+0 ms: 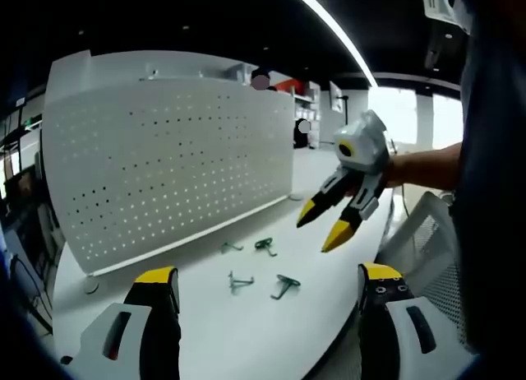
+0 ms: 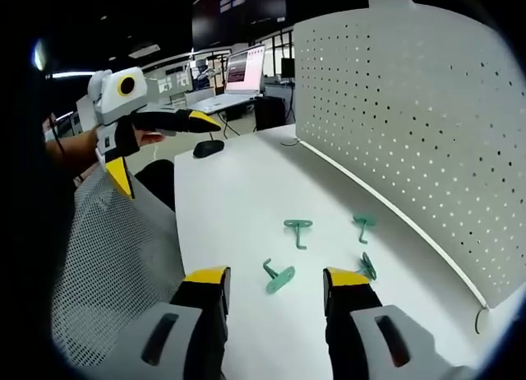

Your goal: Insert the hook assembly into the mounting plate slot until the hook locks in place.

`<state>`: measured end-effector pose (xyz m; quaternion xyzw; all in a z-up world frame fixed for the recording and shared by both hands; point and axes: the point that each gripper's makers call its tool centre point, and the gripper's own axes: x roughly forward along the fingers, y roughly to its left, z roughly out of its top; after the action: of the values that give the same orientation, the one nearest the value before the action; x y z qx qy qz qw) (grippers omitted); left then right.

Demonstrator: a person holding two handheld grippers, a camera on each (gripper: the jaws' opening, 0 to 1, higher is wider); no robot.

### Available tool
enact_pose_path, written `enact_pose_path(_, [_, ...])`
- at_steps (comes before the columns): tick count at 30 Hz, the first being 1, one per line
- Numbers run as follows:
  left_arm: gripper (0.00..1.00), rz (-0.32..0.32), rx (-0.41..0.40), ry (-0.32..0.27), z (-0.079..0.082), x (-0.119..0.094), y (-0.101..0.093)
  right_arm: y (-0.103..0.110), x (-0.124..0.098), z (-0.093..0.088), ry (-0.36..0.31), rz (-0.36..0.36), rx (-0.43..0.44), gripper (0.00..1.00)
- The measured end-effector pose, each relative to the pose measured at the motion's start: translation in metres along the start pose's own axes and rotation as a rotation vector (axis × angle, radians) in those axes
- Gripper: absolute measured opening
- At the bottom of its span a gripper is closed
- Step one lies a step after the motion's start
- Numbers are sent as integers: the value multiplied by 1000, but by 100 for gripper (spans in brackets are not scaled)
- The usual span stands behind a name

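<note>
In the left gripper view, the left gripper (image 1: 267,283) rises from the bottom with its two yellow-tipped jaws wide apart and nothing between them. Beyond it, four green hooks lie on the white table (image 1: 246,331): one hook (image 1: 231,247) and a second hook (image 1: 265,246) closer to the pegboard (image 1: 164,162), and a third hook (image 1: 239,281) and a fourth hook (image 1: 284,285) closer to the gripper. The white pegboard stands upright along the far edge of the table, and no hook is on it. The right gripper (image 1: 329,225) hangs in the air above the table at the right, held by a hand (image 1: 393,170), with its jaws spread and empty. In the right gripper view, the right gripper (image 2: 275,285) is also open and empty, just above the table, with one hook (image 2: 279,276) lying between its jaw tips. A mesh chair (image 2: 115,265) stands beside the table.
</note>
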<state>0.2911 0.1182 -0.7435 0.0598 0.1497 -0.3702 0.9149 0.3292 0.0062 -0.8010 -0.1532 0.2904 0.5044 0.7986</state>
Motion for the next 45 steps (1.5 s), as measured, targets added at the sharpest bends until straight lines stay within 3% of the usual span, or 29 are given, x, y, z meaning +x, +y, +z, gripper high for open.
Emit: enact_pose_path(45, [90, -15, -4, 10, 0, 0, -5, -10, 63, -31, 198, -16, 64, 23])
